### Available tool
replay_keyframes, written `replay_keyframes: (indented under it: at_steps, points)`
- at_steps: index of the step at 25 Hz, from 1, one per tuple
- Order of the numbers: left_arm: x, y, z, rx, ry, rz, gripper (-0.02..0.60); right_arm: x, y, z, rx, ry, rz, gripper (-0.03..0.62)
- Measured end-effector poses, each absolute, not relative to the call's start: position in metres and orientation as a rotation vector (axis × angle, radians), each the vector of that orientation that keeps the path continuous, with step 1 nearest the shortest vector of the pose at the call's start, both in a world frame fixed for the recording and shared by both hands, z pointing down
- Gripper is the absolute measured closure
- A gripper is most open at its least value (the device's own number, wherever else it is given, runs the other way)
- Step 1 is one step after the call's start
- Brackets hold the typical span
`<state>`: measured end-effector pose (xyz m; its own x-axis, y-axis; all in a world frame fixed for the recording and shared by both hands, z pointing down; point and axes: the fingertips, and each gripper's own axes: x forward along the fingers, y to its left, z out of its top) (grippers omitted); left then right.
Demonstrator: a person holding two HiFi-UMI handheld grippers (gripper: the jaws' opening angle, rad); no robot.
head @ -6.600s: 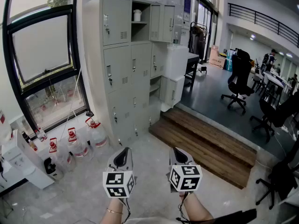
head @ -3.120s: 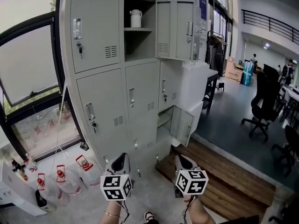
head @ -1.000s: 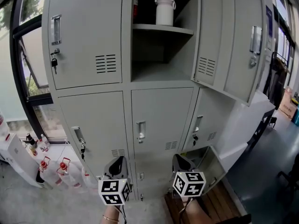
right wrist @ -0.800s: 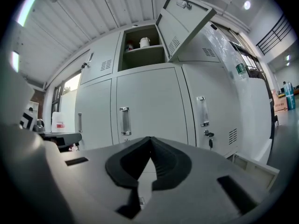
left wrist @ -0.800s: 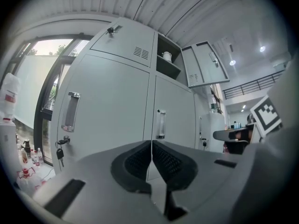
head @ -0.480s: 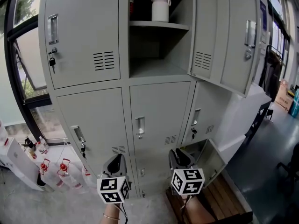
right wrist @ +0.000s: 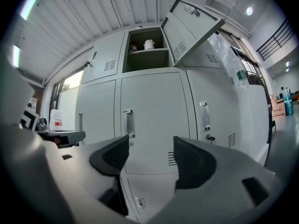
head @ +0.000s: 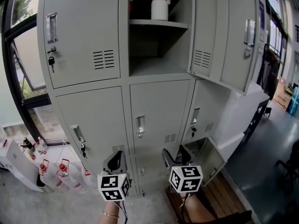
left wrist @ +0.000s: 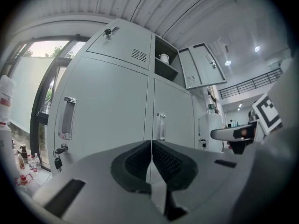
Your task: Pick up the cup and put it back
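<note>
A white lidded cup stands on the upper shelf of an open grey locker, high above both grippers. It shows small in the left gripper view and in the right gripper view. My left gripper is held low in front of the lower locker doors, shut and empty. My right gripper is beside it at the same height; its jaws are opening with nothing between them. Both are far from the cup.
The open locker's door swings out to the right. A lower locker door also hangs open near the floor. Water jugs stand on the floor at the left by the window. A wooden step lies at the right.
The right gripper's jaws have spread apart from shut. Both grippers stay low in front of the lockers; the view has barely shifted.
</note>
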<state>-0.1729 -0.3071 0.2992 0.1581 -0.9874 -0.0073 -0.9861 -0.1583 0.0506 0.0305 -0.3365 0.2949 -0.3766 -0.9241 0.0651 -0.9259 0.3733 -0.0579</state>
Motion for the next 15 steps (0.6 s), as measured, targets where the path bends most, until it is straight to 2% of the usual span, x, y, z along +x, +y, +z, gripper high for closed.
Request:
replay_keyframes:
  at_steps: [9,15]
  points:
    - [-0.174,-0.309,0.296,2.359,-2.031,-0.067,0.571,0.026,-0.342,0.291,1.735,-2.579,0.126,0.212]
    - [-0.168,-0.313,0.286,2.394,-2.036,-0.034,0.571,0.026,-0.341,0.289,1.724,-2.583,0.132,0.195]
